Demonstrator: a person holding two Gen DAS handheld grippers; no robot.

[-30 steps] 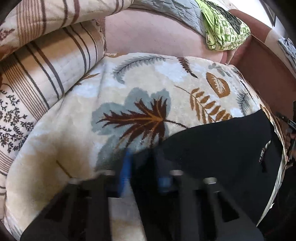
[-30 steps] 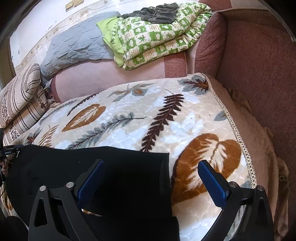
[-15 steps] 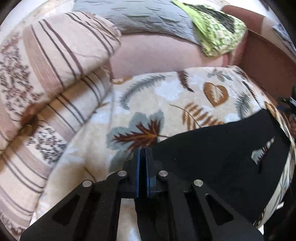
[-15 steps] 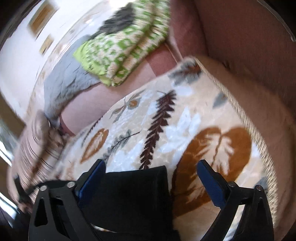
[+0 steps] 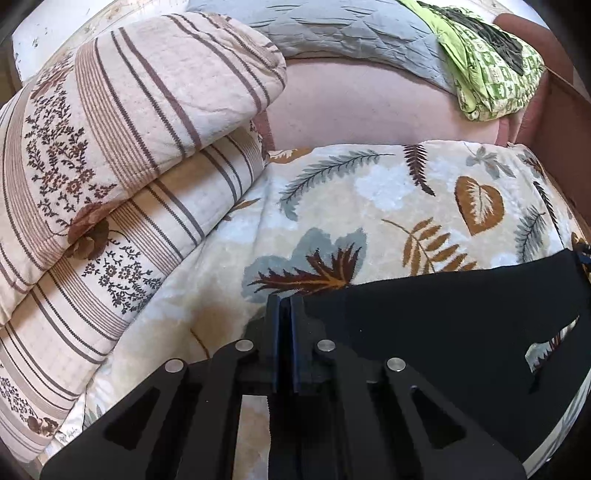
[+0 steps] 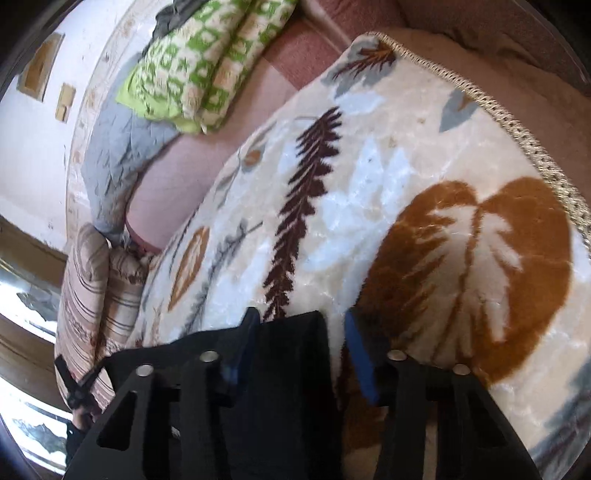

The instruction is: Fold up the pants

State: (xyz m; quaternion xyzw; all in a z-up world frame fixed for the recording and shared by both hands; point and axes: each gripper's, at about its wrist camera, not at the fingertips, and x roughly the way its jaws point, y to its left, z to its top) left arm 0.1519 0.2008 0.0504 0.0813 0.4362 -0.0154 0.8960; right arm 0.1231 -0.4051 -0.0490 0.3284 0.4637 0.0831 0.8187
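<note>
Black pants [image 5: 443, 332] lie on a leaf-patterned blanket [image 5: 369, 192], stretched between my two grippers. My left gripper [image 5: 282, 306] is shut on the left corner of the pants; its blue pads meet with black cloth between them. In the right wrist view the other end of the pants [image 6: 288, 369] lies between the fingers of my right gripper [image 6: 299, 332]. Its jaws are partly closed around the cloth edge with a gap still showing. The blanket [image 6: 406, 206] runs out ahead of it.
Striped folded quilts [image 5: 122, 155] are stacked at the left. A grey quilt [image 5: 351, 33] and a green patterned blanket [image 5: 491, 62] lie on the pink sofa back. The sofa's brown arm [image 6: 480, 22] rises at the right. The blanket's braided edge [image 6: 517, 122] is near it.
My left gripper has closed on the pants corner and lifted. My right gripper has tilted and its jaws have narrowed around the other end of the pants.
</note>
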